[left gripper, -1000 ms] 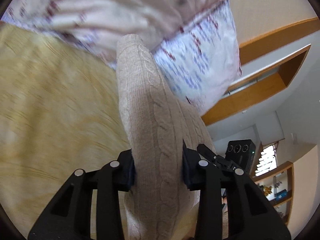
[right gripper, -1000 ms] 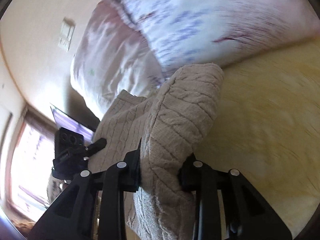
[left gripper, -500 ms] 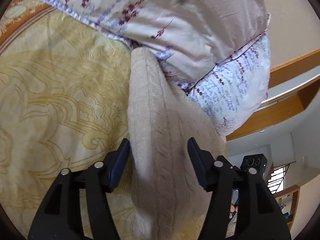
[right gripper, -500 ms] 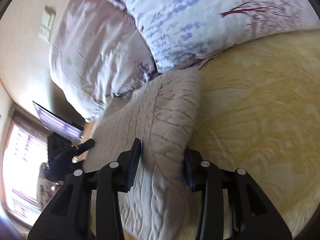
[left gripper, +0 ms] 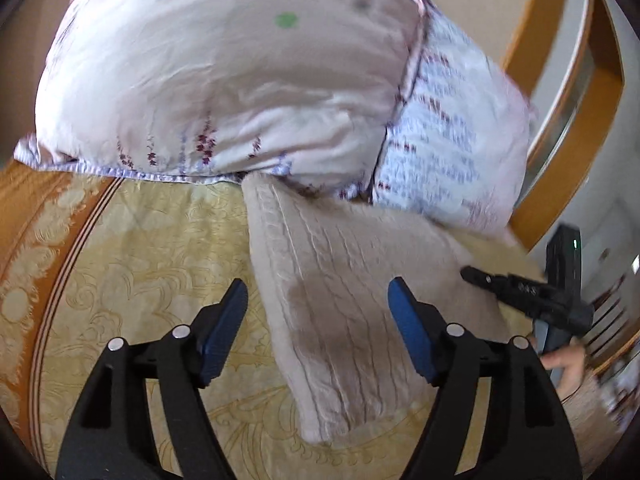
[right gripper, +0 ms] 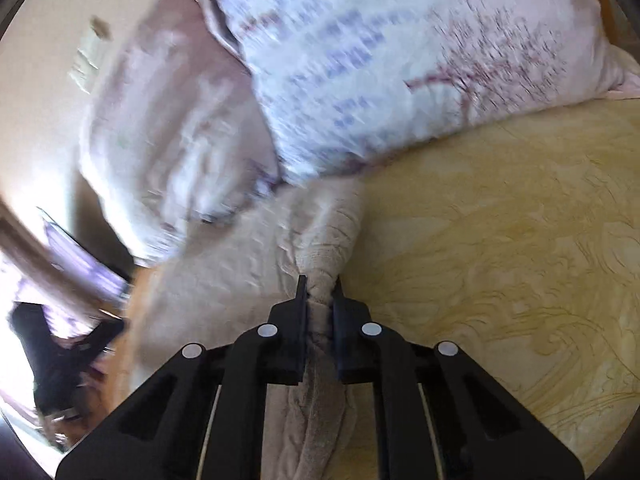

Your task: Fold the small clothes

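Note:
A beige cable-knit sweater lies folded on the yellow bedspread, its far end against the pillows. My left gripper is open, its blue pads apart on either side of the sweater's near end, holding nothing. In the right wrist view my right gripper is shut on a bunched edge of the same sweater, which spreads away to the left. The right gripper also shows at the right edge of the left wrist view.
Two floral pillows lie stacked at the head of the bed, right behind the sweater. A wooden headboard or shelf stands at the right. The bedspread's orange border runs along the left.
My left gripper has opened wide and let go of the sweater, which now lies on the bed. My right gripper opened half a second ago and has shut again on the sweater's edge.

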Demonstrator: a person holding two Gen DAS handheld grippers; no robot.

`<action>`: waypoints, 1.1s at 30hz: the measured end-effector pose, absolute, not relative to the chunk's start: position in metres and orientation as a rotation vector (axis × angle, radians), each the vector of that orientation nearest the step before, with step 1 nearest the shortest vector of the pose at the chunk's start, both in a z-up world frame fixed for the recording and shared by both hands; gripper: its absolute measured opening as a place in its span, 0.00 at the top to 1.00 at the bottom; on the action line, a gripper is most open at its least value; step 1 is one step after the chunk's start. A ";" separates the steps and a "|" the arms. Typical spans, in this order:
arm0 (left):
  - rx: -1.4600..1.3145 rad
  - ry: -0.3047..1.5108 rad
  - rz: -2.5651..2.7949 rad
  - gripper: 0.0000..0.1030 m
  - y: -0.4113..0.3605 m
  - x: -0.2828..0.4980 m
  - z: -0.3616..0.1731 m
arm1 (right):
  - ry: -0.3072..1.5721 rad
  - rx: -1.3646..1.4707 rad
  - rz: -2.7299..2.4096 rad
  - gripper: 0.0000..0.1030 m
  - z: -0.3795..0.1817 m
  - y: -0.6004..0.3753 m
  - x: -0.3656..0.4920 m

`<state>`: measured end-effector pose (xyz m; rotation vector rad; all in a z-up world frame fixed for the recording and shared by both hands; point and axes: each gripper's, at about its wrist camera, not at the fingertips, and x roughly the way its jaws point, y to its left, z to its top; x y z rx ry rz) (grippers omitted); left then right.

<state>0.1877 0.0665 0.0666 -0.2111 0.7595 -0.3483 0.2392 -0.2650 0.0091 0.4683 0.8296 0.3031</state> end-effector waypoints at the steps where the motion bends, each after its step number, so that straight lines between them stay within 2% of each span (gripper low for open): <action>1: -0.194 0.770 -0.343 0.30 0.063 0.188 0.065 | 0.841 0.459 0.288 0.90 0.006 -0.263 0.240; 3: -0.170 0.796 -0.323 0.30 0.059 0.191 0.060 | 0.838 0.433 0.269 0.87 0.011 -0.264 0.237; 6: -0.154 0.811 -0.298 0.30 0.061 0.188 0.056 | 0.771 0.365 0.215 0.70 0.032 -0.260 0.218; 7: -0.146 0.808 -0.287 0.30 0.063 0.187 0.056 | 0.728 0.337 0.219 0.68 0.041 -0.257 0.207; 11: -0.126 0.813 -0.269 0.28 0.062 0.185 0.054 | 0.658 0.264 0.330 0.68 0.058 -0.236 0.180; 16: -0.089 0.846 -0.255 0.24 0.055 0.187 0.041 | 0.773 0.048 0.274 0.67 0.028 -0.198 0.182; 22: -0.127 0.879 -0.248 0.21 0.056 0.191 0.028 | 0.769 0.037 0.241 0.65 0.028 -0.197 0.176; 26: -0.156 0.882 -0.263 0.21 0.060 0.176 0.034 | 0.772 0.101 0.254 0.56 0.046 -0.207 0.157; 33: -0.049 0.924 -0.212 0.21 0.047 0.160 0.014 | 0.879 -0.028 0.195 0.50 0.024 -0.192 0.152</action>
